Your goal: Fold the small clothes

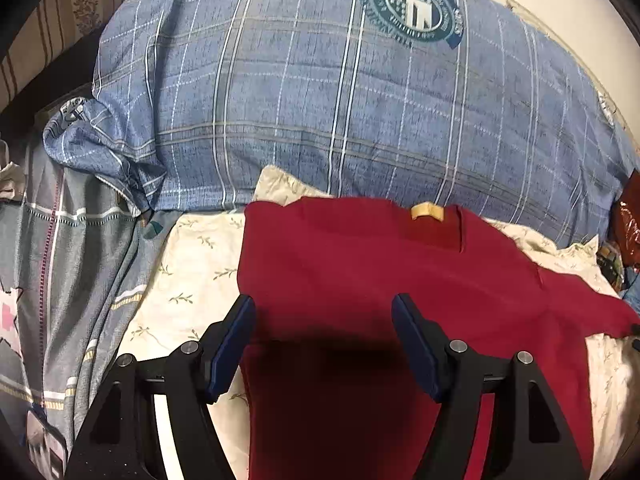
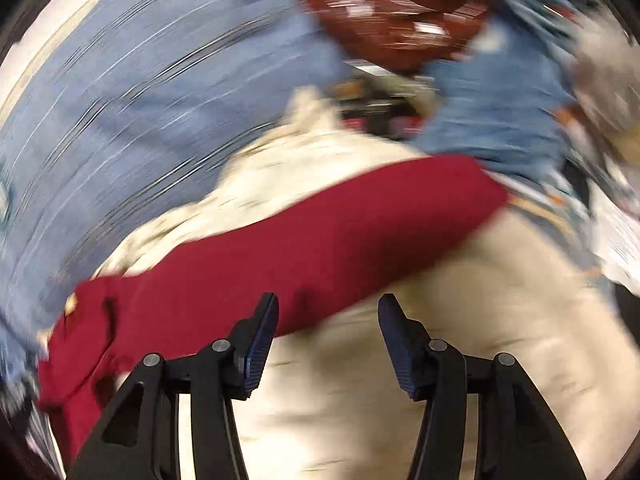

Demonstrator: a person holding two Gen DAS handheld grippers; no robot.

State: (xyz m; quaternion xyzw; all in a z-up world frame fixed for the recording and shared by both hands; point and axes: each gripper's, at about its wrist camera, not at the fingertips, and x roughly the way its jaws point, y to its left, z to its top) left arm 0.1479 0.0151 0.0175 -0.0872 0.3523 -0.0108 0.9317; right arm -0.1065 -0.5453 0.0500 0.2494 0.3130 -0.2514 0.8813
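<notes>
A red top (image 1: 360, 264) lies spread on the cream sheet (image 1: 188, 264) of a bed, its neck end with a tan label (image 1: 427, 213) against a big blue checked pillow (image 1: 320, 80). It seems laid flat like this so its edges can be found and folded over.

The left tongs (image 1: 323, 308) hang just above the body of the top, both pads wide apart with nothing between them; their shadow falls on the cloth below, so they are likely close to it but not touching. From here they look placed to pin or pick up the near part of the body.

The right view is badly smeared. It shows a long red part of the top (image 2: 320, 240), likely a sleeve, reaching out over the sheet (image 2: 480, 300) towards blue cloth (image 2: 500, 120). The right tongs (image 2: 328, 312) are also wide apart and hold nothing; the sleeve's lower edge lies just past the left pad. Folding has not visibly begun, and the sleeve looks like the first part to bring in.
</notes>
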